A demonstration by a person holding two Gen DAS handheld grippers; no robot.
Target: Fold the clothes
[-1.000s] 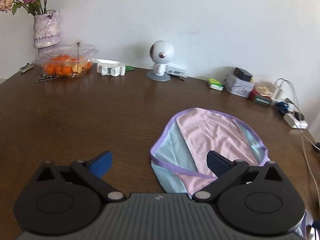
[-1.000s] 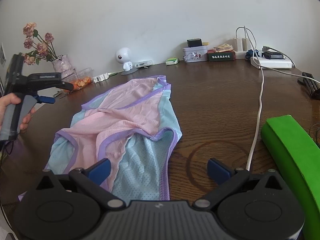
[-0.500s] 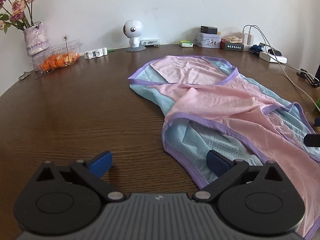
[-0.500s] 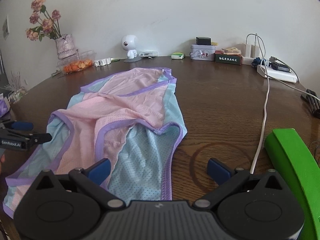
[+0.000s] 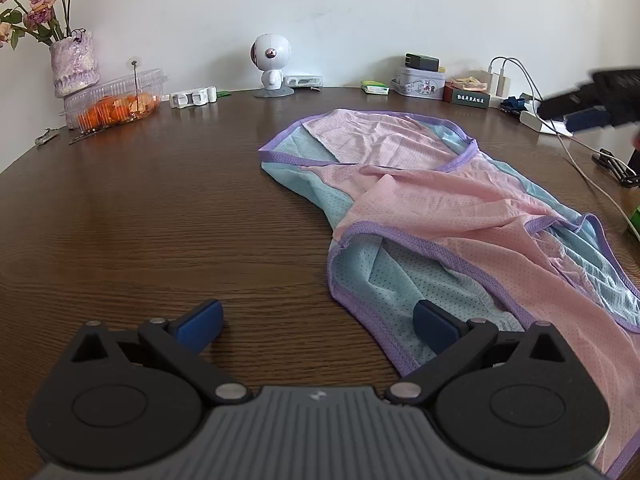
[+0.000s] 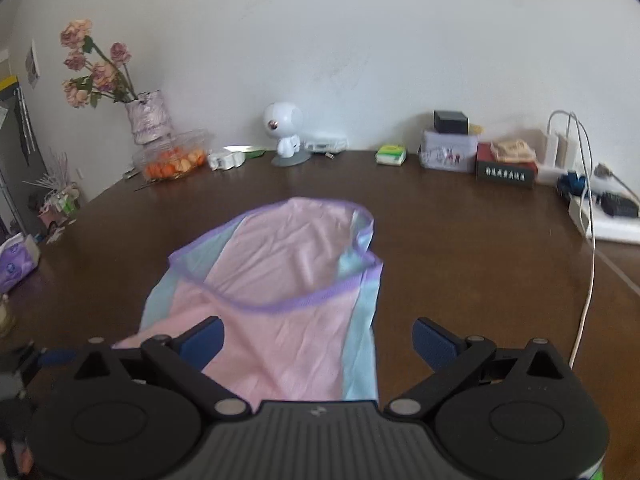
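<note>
Dark brown wooden table (image 5: 140,208) under a plain white wall, clutter lined up along the far edge. Back there: a vase of dried roses (image 5: 74,62), a clear clamshell box of oranges (image 5: 116,102), a little white robot figurine (image 5: 271,65), a printed tin (image 5: 419,82) topped by a black charger, a white power strip (image 6: 608,222) with cables trailing off.

Spread flat over the right half of the table, a pink and light-blue mesh garment (image 5: 440,216) with purple binding, crumpled in the middle, one armhole gaping near the front.

Left gripper (image 5: 318,322) low over the near edge, blue-padded fingers wide apart, nothing between them; left pad above bare wood, right pad over the garment's blue hem.

Right gripper (image 6: 318,340) also spread wide and empty, raised over the garment's pink panel (image 6: 280,300); view slightly blurred. Same gripper seen dark and smeared at the right edge of the left wrist view (image 5: 592,104).
</note>
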